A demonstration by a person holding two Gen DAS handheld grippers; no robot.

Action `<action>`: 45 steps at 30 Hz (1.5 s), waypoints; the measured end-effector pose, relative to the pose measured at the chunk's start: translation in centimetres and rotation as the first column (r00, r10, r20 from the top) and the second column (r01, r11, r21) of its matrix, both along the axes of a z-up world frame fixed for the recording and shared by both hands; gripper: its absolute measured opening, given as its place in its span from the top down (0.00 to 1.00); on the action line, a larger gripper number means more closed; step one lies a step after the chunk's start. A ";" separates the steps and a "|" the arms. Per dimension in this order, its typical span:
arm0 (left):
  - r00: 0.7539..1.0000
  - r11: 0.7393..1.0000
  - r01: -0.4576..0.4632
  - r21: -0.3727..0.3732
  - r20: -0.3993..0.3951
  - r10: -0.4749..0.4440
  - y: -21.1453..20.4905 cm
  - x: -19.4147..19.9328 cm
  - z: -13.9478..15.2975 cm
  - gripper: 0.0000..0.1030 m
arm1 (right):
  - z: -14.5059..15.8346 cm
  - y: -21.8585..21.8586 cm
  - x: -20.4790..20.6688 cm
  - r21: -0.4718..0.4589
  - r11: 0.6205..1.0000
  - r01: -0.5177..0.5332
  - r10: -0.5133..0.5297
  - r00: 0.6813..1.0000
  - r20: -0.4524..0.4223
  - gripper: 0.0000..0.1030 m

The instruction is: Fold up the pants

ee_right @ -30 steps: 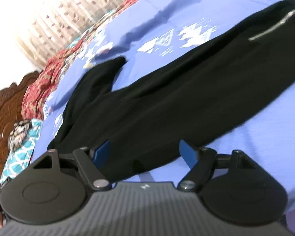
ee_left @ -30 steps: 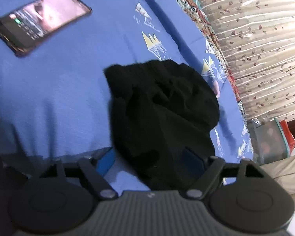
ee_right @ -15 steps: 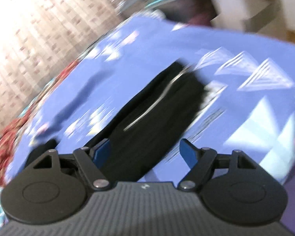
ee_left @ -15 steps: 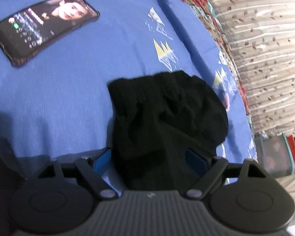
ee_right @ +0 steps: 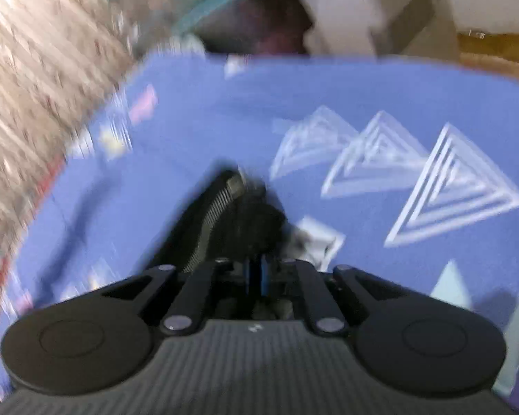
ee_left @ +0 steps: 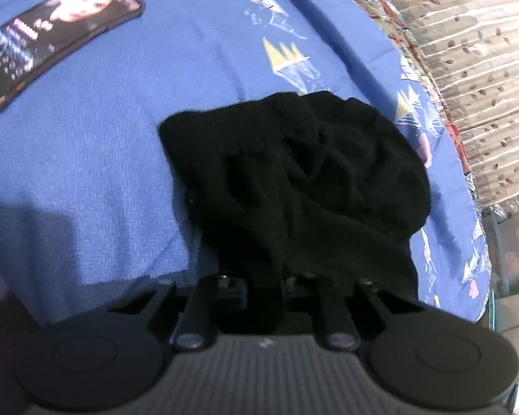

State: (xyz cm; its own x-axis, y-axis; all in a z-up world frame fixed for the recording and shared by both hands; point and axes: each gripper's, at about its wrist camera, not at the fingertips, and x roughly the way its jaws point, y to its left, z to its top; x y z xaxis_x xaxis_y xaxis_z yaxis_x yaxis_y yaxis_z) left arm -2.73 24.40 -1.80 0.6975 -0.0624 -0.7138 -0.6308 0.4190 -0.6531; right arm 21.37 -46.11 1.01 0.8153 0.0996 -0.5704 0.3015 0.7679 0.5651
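Black pants (ee_left: 294, 180) lie bunched on a blue bedsheet (ee_left: 86, 173) in the left wrist view, the cuffed leg ends heaped just ahead. My left gripper (ee_left: 264, 290) is shut on the near fold of the black cloth. In the blurred right wrist view the other end of the pants (ee_right: 238, 221), with a silver zipper (ee_right: 218, 214), runs up from between the fingers. My right gripper (ee_right: 256, 276) is shut on it, blue pads pressed together.
A phone (ee_left: 52, 41) with a lit screen lies on the sheet at the upper left. A leaf-print curtain (ee_left: 474, 52) hangs past the bed's right edge. A clear storage box (ee_left: 512, 242) stands beyond the edge at right. White triangle prints (ee_right: 432, 180) mark the sheet.
Both grippers went from open to shut on the pants. The right one swung quickly along the pants to the zipper end. The left one moved in on the cuff end.
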 end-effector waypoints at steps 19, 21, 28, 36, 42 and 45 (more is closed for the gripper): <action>0.974 0.982 0.167 0.090 0.142 -0.178 0.7 -7.0 5.3 0.61 | 3.2 -0.6 -9.7 -0.137 0.969 0.208 -0.206 0.978 0.025 0.57; 0.969 0.975 0.158 0.154 0.165 -0.183 2.2 -5.6 7.1 0.59 | 4.5 1.5 -7.9 -0.121 0.985 0.120 -0.113 0.992 0.060 0.57; 0.962 0.892 0.189 0.411 0.104 -0.252 5.9 7.2 9.4 0.43 | 6.8 13.5 -0.2 -0.060 0.955 -0.290 0.295 0.951 0.092 0.57; 0.955 0.832 0.257 0.492 0.001 -0.296 5.0 23.7 4.8 0.16 | 4.7 28.9 10.3 0.037 0.815 -0.579 0.579 0.815 0.009 0.57; 0.950 0.862 0.286 0.418 -0.009 -0.311 5.5 25.3 1.5 0.94 | 3.6 36.3 16.9 0.051 0.756 -0.652 0.654 0.756 -0.029 0.57; 0.942 0.859 0.203 0.470 0.147 -0.303 5.8 18.2 4.7 0.95 | 3.7 39.5 18.5 0.009 0.715 -0.699 0.698 0.715 -0.038 0.56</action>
